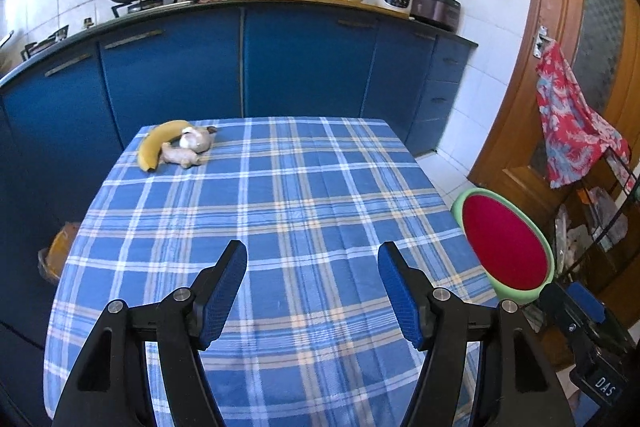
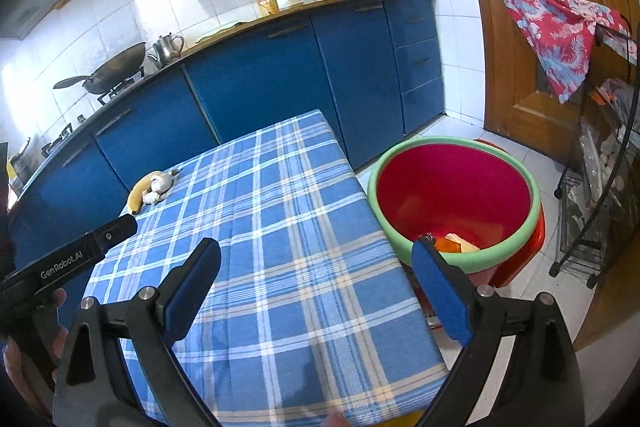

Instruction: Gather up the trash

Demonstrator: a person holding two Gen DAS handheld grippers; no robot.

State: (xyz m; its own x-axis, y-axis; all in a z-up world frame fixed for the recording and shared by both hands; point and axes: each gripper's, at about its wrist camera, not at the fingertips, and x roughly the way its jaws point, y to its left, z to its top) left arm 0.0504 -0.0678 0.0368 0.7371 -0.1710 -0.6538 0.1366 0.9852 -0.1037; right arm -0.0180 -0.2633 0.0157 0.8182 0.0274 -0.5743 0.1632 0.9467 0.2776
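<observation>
Both grippers hang over the near end of the table [image 1: 304,187], which wears a blue plaid cloth. The left gripper [image 1: 312,267] has its blue pads spread apart with only cloth showing between them; the right gripper [image 2: 316,267] stands wider yet, one finger over the cloth and the other out past the table's edge — nothing is held in either. On the floor just beside the table sits the red tub [image 2: 452,187] with a green rim, and at its bottom lie a few scraps [image 2: 452,245], orange and pale. At the far corner of the table a banana [image 1: 160,147], a knob of ginger [image 1: 180,157] and a garlic bulb [image 1: 196,141] lie bunched together, touching — well apart from both grippers.
</observation>
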